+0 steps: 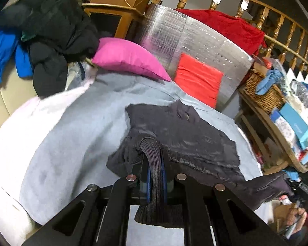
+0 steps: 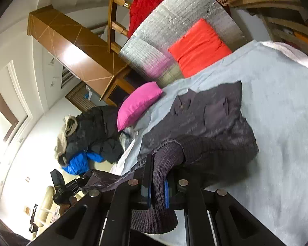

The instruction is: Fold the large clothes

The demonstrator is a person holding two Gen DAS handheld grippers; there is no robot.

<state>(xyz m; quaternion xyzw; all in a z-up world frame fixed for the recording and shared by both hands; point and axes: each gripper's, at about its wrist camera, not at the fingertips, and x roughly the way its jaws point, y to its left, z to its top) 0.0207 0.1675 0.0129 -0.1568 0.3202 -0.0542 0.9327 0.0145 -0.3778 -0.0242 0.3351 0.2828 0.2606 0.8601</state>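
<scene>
1. Because each corner needs control, the left gripper [image 1: 154, 164] is clamped tight on the jacket's [image 1: 184, 131] ribbed hem.
2. Likewise the right gripper [image 2: 157, 176] pinches the hem.
3. Most of the jacket lies on the grey sheet [image 1: 76, 123], probably so it can be folded flat.

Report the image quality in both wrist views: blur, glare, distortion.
Left wrist view: strong fisheye bending of the wooden railing, dark vignette corners, slight smear on the grey blanket. Right wrist view: heavily tilted, blown-out glare on the brown cabinet and the wall at left, motion blur across the blanket at right; the dark jacket stays readable.
</scene>
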